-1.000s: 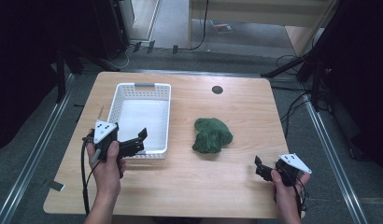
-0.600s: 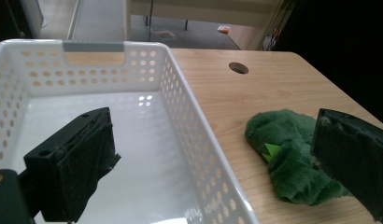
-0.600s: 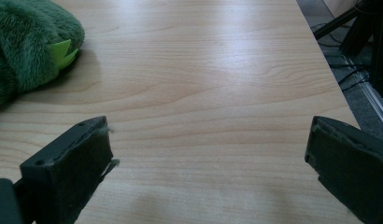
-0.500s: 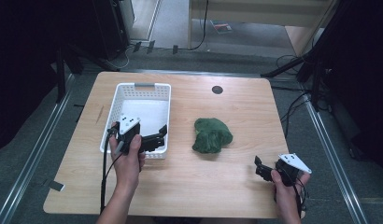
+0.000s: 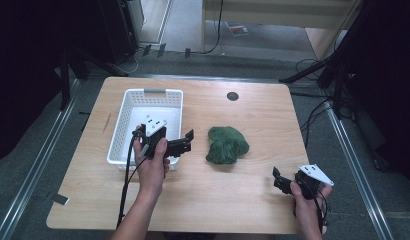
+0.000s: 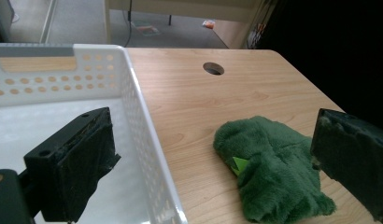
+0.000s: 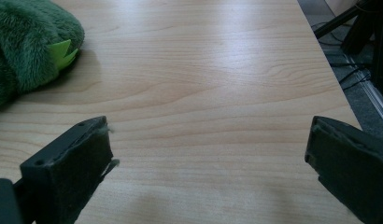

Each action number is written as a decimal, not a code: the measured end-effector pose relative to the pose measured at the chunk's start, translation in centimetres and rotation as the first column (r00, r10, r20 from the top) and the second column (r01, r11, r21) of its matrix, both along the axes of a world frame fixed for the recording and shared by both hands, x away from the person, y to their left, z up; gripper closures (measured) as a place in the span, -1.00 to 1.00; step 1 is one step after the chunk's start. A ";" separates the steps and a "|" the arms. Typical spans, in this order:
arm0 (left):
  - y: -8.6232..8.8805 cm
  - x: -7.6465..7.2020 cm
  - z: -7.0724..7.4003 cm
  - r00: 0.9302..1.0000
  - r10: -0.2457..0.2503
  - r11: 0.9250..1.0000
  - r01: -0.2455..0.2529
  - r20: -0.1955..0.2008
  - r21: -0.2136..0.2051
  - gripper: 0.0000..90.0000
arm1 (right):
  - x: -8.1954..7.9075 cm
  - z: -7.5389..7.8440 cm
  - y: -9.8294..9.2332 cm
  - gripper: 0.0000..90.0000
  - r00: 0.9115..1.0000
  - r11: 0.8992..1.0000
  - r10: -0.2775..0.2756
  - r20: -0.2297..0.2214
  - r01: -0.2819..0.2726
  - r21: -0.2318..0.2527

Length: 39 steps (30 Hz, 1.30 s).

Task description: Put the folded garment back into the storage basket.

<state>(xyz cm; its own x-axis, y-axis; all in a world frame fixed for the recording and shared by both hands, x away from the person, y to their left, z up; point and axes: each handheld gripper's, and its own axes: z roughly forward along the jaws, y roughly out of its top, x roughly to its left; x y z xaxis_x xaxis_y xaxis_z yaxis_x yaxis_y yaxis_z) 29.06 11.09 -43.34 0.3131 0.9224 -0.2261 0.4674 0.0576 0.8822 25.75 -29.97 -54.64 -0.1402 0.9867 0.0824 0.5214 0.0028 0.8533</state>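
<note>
Left gripper hangs over the white basket's right rim, jaws wide apart, near the green plush toy. Right gripper gapes too

We see a fluffy green plush toy, a perforated white plastic basket, and a smooth, faintly glossy wood-grain tabletop.

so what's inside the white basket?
The white basket looks empty: bare white floor. The left claw and hand cover its near right corner in the high view.
</note>
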 end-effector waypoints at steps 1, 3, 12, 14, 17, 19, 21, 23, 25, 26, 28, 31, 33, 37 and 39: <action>0.0 0.0 0.0 1.000 0.000 1.000 0.000 0.000 0.000 -0.98 | 0.0 0.0 0.0 -0.98 1.000 1.000 0.000 0.000 0.000 0.000; -0.6 0.4 0.1 1.000 -0.010 1.000 0.010 -0.004 0.000 -0.98 | 0.0 0.0 0.0 -0.98 1.000 1.000 0.000 -0.001 0.000 -0.001; -2.5 1.3 -0.1 0.999 -0.034 0.999 0.035 -0.019 0.003 -0.98 | 0.0 0.0 0.0 -0.98 1.000 1.000 0.002 -0.001 -0.002 0.000; -3.2 1.6 -0.2 0.999 -0.044 0.999 0.044 -0.023 -0.003 -0.98 | 0.0 0.0 0.0 -0.98 1.000 1.000 0.002 -0.001 -0.002 -0.001; -3.7 1.8 -0.2 0.999 -0.047 0.999 0.047 -0.026 -0.006 -0.98 | 0.0 0.0 0.0 -0.98 1.000 1.000 0.004 0.002 -0.004 -0.001; -4.4 2.1 -0.5 0.998 -0.055 0.998 0.055 -0.031 -0.007 -0.98 | 0.0 0.0 0.0 -0.98 1.000 1.000 0.004 0.001 -0.004 0.000; -4.6 2.2 -0.6 0.998 -0.057 0.998 0.057 -0.036 -0.004 -0.98 | 0.0 0.0 0.0 -0.98 1.000 1.000 0.004 0.001 -0.004 0.001; -5.2 2.4 -0.8 0.997 -0.063 0.998 0.063 -0.046 0.002 -0.98 | 0.0 0.0 0.0 -0.98 1.000 1.000 0.005 0.003 -0.005 0.000; -5.9 2.8 -1.1 0.996 -0.069 0.998 0.069 -0.057 0.011 -0.98 | 0.1 0.0 -0.1 -0.98 1.000 1.000 0.008 0.003 -0.008 0.001; -6.2 2.9 -1.1 0.996 -0.069 0.997 0.070 -0.058 0.014 -0.98 | 0.1 0.0 -0.1 -0.98 1.000 1.000 0.009 0.003 -0.009 0.000; -6.3 2.9 -1.1 0.996 -0.071 0.997 0.072 -0.062 0.018 -0.98 | 0.1 0.0 0.0 -0.98 1.000 1.000 0.005 0.001 -0.005 0.002; -7.2 3.2 -1.3 0.995 -0.081 0.996 0.082 -0.064 0.018 -0.98 | 0.1 0.0 0.0 -0.98 1.000 1.000 0.005 0.001 -0.005 0.002; -7.7 3.4 -1.5 0.994 -0.087 0.996 0.089 -0.073 0.024 -0.98 | 0.1 0.0 -0.1 -0.98 1.000 1.000 0.008 0.003 -0.008 0.002; -8.6 3.8 -2.0 0.992 -0.093 0.995 0.096 -0.088 0.027 -0.98 | 0.1 0.0 -0.1 -0.98 1.000 1.000 0.009 0.004 -0.009 0.002; -9.1 4.1 -2.5 0.991 -0.091 0.995 0.095 -0.102 0.032 -0.98 | 0.1 0.0 -0.1 -0.98 1.000 1.000 0.007 0.003 -0.007 0.004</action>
<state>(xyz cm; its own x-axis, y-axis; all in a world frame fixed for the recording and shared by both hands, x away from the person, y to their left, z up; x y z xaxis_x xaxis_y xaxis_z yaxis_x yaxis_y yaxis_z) 33.12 1.94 -45.82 0.3753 0.8986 -0.2271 0.5552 -0.0217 0.8315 25.86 -30.09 -54.65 -0.1470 0.9854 0.0864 0.5186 0.0024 0.8550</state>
